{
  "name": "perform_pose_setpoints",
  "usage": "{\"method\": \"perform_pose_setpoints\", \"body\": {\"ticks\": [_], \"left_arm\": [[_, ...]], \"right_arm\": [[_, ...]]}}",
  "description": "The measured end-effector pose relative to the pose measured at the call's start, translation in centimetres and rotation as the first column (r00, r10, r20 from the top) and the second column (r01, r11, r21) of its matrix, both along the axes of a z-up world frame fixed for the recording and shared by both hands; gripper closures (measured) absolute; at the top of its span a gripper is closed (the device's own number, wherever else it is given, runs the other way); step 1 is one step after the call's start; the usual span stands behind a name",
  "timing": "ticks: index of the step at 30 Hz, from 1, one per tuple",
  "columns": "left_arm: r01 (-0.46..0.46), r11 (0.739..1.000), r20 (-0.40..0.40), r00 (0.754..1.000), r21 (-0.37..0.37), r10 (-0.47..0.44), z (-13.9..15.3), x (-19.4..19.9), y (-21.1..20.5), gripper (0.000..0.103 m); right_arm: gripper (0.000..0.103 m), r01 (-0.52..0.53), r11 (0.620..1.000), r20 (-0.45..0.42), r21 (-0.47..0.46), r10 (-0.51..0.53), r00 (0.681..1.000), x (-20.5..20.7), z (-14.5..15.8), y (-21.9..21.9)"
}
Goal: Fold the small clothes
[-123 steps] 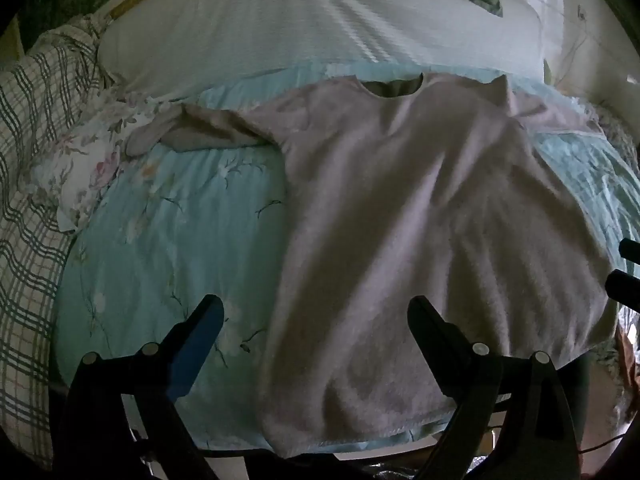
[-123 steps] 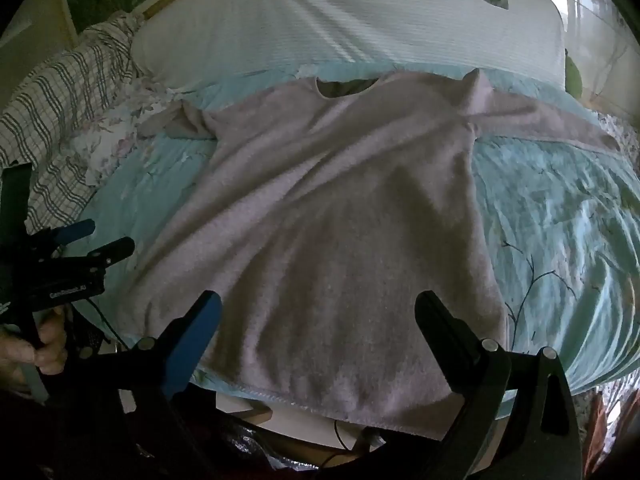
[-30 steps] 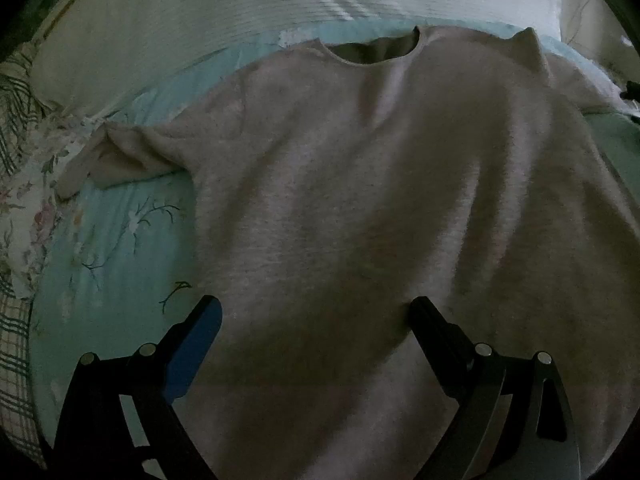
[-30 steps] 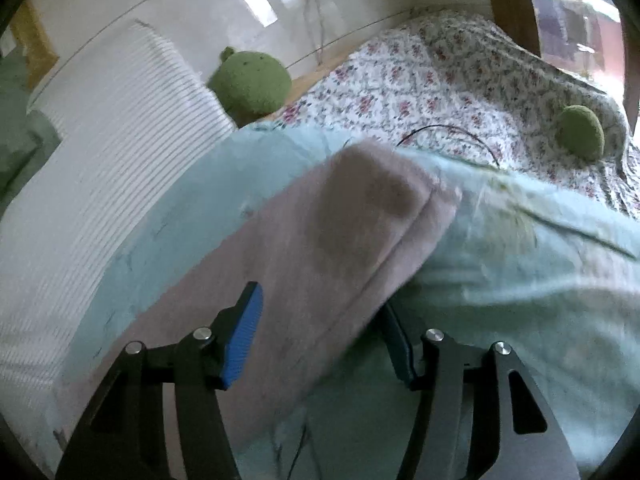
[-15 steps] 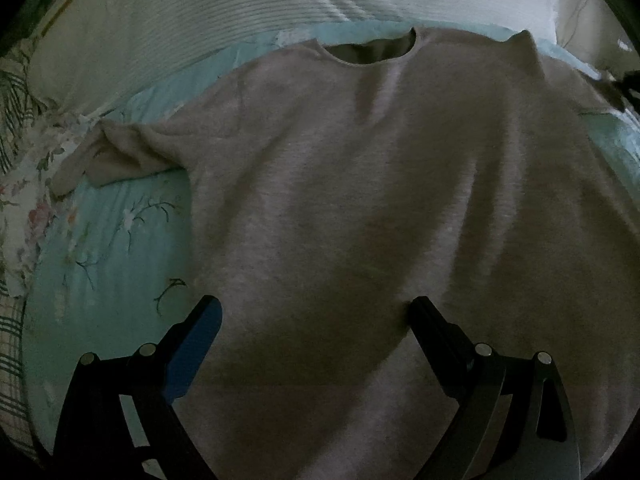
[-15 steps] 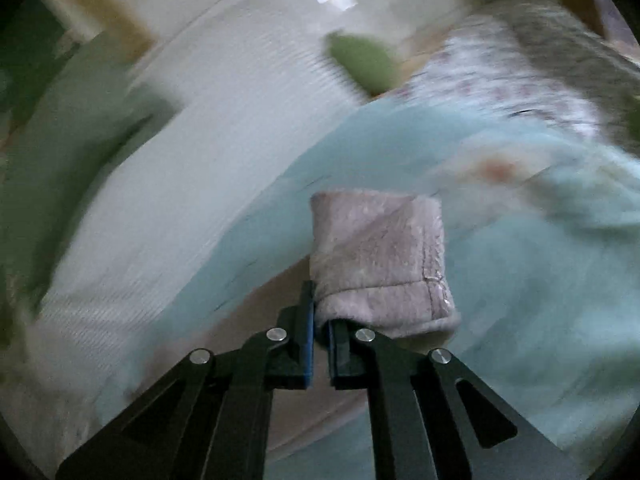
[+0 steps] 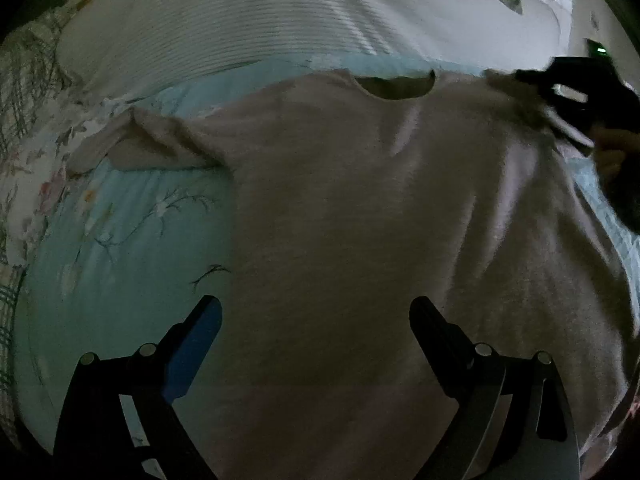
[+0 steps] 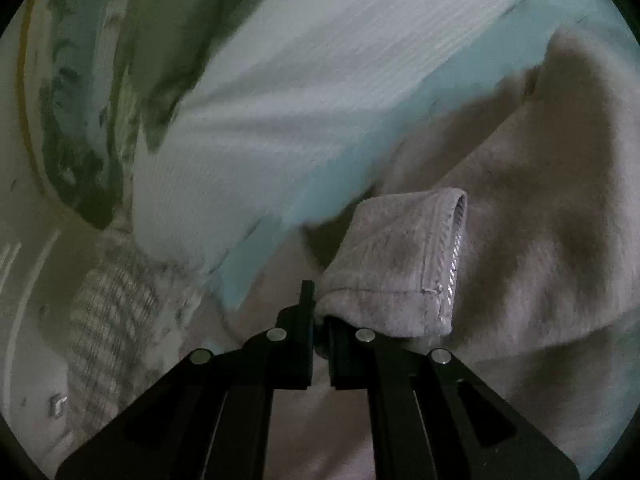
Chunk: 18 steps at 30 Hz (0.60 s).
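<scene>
The fuzzy beige long-sleeved sweater [image 7: 380, 220] lies flat on the pale blue floral bed sheet [image 7: 120, 240] — my right hand-held gripper [image 8: 318, 320] is clamped on its cuff [image 8: 400, 264], first fold only beginning. My left hand-held gripper [image 7: 316, 320], jaws apart, hovers over the hem. White ribbed pillow [image 7: 240, 20] lies beyond — nothing obstructs.

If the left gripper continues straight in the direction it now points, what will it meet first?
Most likely the body of the pinkish-grey sweater, which lies spread on the bed directly ahead of the open left gripper; depth is unclear.
</scene>
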<state>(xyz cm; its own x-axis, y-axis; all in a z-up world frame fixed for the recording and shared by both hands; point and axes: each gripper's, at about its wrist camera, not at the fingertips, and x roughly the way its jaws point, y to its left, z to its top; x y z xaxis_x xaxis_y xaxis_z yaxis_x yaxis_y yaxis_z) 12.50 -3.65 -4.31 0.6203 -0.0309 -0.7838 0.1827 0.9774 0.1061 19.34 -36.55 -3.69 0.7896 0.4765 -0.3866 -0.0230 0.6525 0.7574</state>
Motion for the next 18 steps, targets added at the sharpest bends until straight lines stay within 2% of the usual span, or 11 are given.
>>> {"method": "perform_pose_setpoints", "body": {"ticks": [5,11,14,17,18], "left_arm": [[-0.031,0.999,0.011,0.999,-0.041,0.031,0.5,-0.4,2.2,0.008],[-0.051,0.995,0.021,0.998,-0.088,0.053,0.6,0.3,4.3,0.008],[-0.051,0.994,0.028,0.998,-0.097,0.054,0.6,0.6,4.6,0.008],[-0.051,0.995,0.045,0.997,-0.091,0.055,0.6,1.3,4.6,0.008],[-0.052,0.994,0.044,0.997,-0.093,0.056,0.6,1.7,4.6,0.008]], "right_arm": [[0.097,-0.144,0.989,-0.047,-0.023,0.143,0.989,3.6,-1.1,8.5],[0.097,-0.25,0.968,-0.086,-0.036,0.246,0.966,6.2,-2.7,14.2],[0.096,-0.296,0.955,-0.09,-0.009,0.294,0.952,6.9,-3.5,16.3],[0.09,-0.32,0.948,-0.117,-0.003,0.317,0.941,7.6,-4.2,17.7],[0.084,-0.32,0.947,-0.125,0.002,0.318,0.94,7.8,-4.3,17.9]]}}
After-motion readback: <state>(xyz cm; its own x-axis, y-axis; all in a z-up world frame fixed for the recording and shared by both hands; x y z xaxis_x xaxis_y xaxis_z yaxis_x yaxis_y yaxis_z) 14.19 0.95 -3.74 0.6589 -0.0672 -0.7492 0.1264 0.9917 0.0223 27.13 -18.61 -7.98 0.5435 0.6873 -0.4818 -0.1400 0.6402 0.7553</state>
